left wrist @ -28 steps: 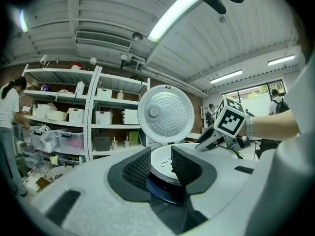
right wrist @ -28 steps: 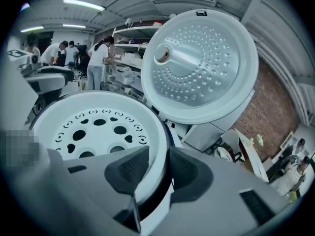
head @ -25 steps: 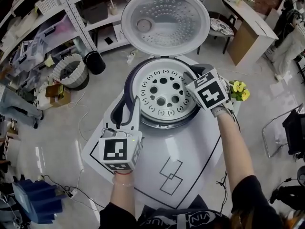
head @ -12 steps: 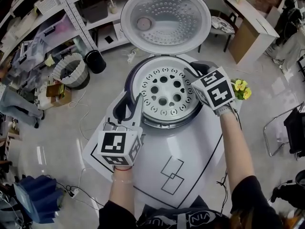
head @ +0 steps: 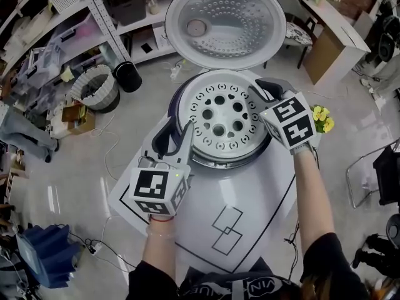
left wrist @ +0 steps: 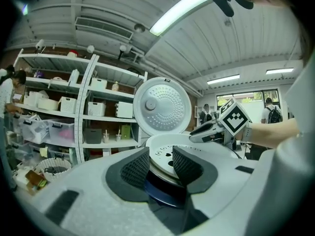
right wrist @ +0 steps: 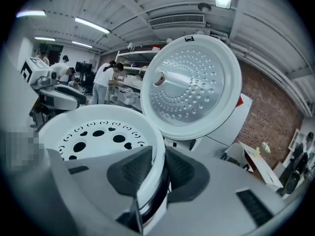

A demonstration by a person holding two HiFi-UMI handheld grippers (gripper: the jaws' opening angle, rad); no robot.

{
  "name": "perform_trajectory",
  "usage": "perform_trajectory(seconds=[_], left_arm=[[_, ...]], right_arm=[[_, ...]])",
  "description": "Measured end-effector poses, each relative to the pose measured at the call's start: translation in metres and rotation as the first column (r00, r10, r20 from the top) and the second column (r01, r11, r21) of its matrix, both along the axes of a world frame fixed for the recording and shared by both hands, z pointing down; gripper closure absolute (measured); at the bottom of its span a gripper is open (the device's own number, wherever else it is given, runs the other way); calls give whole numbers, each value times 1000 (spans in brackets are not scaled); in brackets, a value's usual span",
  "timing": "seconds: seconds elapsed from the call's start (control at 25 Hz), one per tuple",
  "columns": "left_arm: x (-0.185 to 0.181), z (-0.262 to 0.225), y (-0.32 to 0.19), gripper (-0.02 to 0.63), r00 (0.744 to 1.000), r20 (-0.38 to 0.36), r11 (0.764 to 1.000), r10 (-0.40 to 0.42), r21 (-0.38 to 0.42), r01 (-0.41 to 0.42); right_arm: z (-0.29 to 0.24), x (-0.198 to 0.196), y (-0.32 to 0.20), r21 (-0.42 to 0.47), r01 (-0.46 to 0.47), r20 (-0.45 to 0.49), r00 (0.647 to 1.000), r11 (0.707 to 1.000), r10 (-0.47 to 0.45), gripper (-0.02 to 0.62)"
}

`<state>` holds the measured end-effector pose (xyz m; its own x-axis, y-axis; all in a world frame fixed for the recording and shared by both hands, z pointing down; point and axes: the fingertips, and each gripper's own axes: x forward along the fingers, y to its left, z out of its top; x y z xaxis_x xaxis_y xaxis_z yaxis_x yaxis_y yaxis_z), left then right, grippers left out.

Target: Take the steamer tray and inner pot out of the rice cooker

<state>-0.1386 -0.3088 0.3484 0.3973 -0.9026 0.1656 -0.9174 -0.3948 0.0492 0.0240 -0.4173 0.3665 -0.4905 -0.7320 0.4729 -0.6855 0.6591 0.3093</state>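
Two grippers meet the white steamer tray (head: 215, 122), which rests on the dark inner pot (right wrist: 153, 200) in the open rice cooker (head: 225, 162). Our right hand-held gripper (right wrist: 157, 168), jaws just closing, pinches the rim between its pads. Our left hand-held gripper (left wrist: 161, 163), jaws just opening, straddles the rim unclamped. We judge the perforated plastic tray light, stiff and slick, best held by its thin rim. The metal pot is likely heavier.

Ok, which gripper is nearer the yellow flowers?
Right. The right gripper, jaws just closing over the steamer tray rim, is beside the yellow flowers; the left gripper, jaws just opening around the rim, is across the tray.
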Motion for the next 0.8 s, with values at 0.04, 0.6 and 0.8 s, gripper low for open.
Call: perform_trajectory(seconds=[0.04, 0.6, 0.8], left_arm=[[0, 1, 0, 485, 1000, 4, 1000, 11, -2, -11], [-2, 2, -5, 462, 1000, -10, 1000, -4, -23, 4], [-4, 1, -3, 462, 999, -47, 999, -20, -26, 19]], right_arm=[[1, -1, 0, -2, 5, 9, 1000, 1000, -5, 509], [-50, -9, 15, 150, 59, 138, 987, 987, -80, 535], [-63, -6, 25, 185, 49, 231, 969, 981, -92, 537]])
